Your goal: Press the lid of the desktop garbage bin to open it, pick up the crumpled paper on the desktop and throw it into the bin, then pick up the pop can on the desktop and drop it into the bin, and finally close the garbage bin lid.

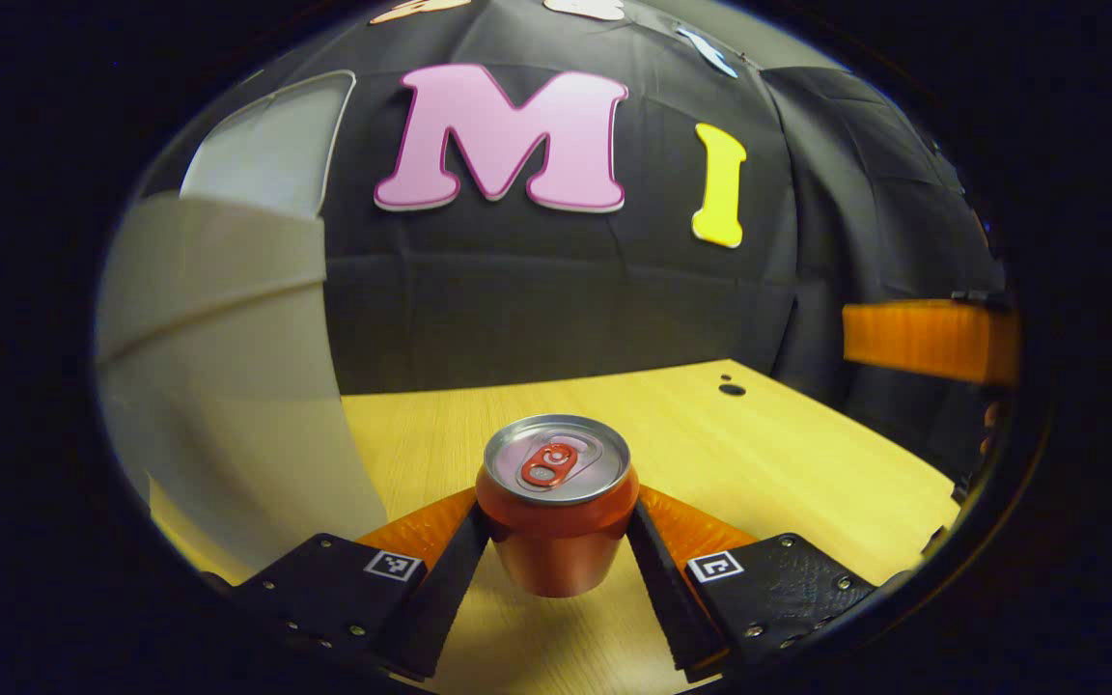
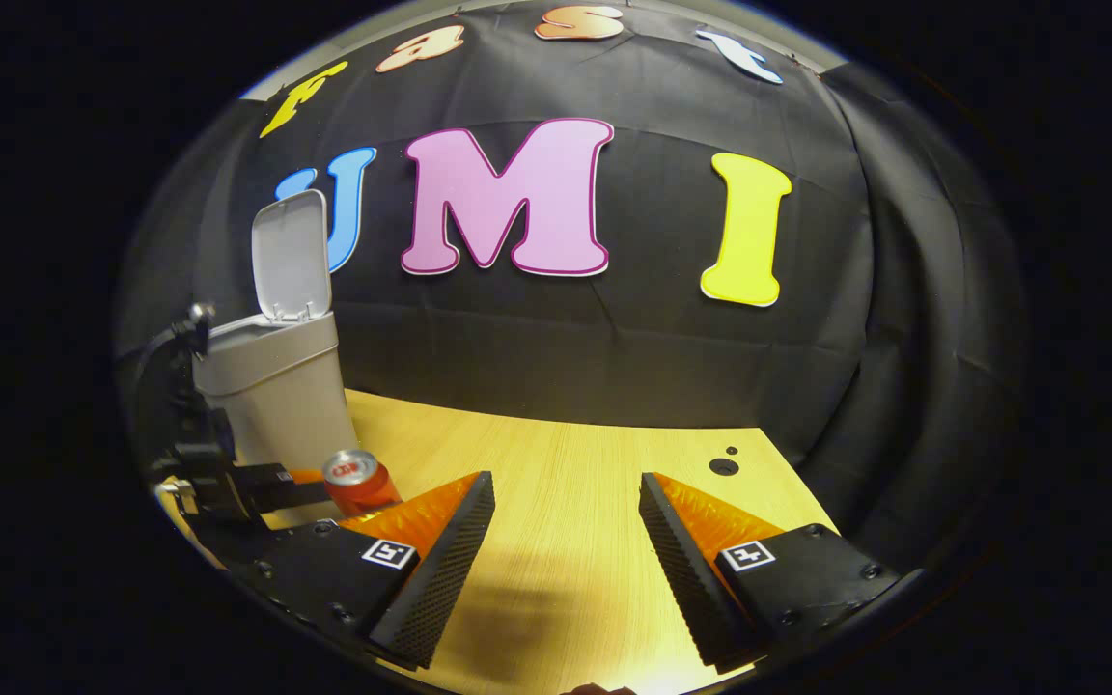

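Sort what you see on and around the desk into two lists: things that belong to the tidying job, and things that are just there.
Belongs to the job:
- pop can, upright, pressed between the left claw fingers
- garbage bin, its lid standing open
- right claw, open, holding nothing

Just there:
- wooden desk
- two dark holes in the desk top

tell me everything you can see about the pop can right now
The pop can is a short red metal can with a silver top and a red pull tab, unopened as far as the tab shows. It stands upright between the fingers of the left tool, which press on both of its sides. In the left gripper view it appears lifted just clear of the wooden desktop. In the right gripper view it sits close in front of the grey garbage bin, whose lid stands open.
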Demonstrator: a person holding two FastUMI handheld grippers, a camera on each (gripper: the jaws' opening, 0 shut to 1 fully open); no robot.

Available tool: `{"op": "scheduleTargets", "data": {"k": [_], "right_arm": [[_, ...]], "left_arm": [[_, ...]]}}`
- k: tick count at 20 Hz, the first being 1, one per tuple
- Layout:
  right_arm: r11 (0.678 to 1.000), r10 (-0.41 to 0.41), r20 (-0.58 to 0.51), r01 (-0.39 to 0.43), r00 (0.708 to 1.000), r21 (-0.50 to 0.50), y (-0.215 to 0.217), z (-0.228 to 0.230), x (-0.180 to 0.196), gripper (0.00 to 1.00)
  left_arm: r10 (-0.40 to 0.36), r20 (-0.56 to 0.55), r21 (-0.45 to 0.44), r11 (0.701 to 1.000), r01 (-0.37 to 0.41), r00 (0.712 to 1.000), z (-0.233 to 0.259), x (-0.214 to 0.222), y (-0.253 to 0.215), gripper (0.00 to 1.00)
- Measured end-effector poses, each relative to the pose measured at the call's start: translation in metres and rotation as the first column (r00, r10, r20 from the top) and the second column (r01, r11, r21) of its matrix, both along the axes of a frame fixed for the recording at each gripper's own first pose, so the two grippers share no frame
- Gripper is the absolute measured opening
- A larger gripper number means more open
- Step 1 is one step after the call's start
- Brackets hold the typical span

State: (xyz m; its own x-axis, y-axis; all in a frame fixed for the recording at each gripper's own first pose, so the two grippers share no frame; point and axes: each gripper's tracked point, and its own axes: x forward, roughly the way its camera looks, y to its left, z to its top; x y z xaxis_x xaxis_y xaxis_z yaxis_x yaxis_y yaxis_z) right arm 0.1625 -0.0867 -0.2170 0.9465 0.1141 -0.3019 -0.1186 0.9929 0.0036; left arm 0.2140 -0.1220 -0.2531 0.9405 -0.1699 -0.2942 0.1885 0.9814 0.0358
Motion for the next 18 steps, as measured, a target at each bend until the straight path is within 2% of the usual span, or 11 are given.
{"op": "scheduleTargets", "data": {"k": [6, 10, 14, 18], "right_arm": [[1.0, -0.007, 0.034, 0.007, 0.999, -0.005, 0.003, 0.045, -0.002, 0.98], [1.0, 0.002, 0.054, -0.002, 0.999, -0.006, 0.01, 0.073, -0.012, 0.98], [1.0, 0.01, 0.064, -0.009, 0.998, -0.015, 0.019, 0.091, -0.028, 0.98], [1.0, 0.006, 0.054, -0.006, 0.999, -0.007, 0.024, 0.1, -0.046, 0.98]], "left_arm": [[0.01, 0.115, 0.016, 1.0, -0.012, 0.993, 0.119, 0.003, 0.019, 0.85], [0.054, 0.202, 0.04, 0.997, -0.064, 0.978, 0.185, 0.002, 0.052, 0.85], [0.14, 0.229, 0.048, 0.987, -0.155, 0.963, 0.211, -0.006, 0.1, 0.84], [0.204, 0.234, 0.079, 0.97, -0.228, 0.95, 0.214, -0.008, 0.153, 0.84]]}}
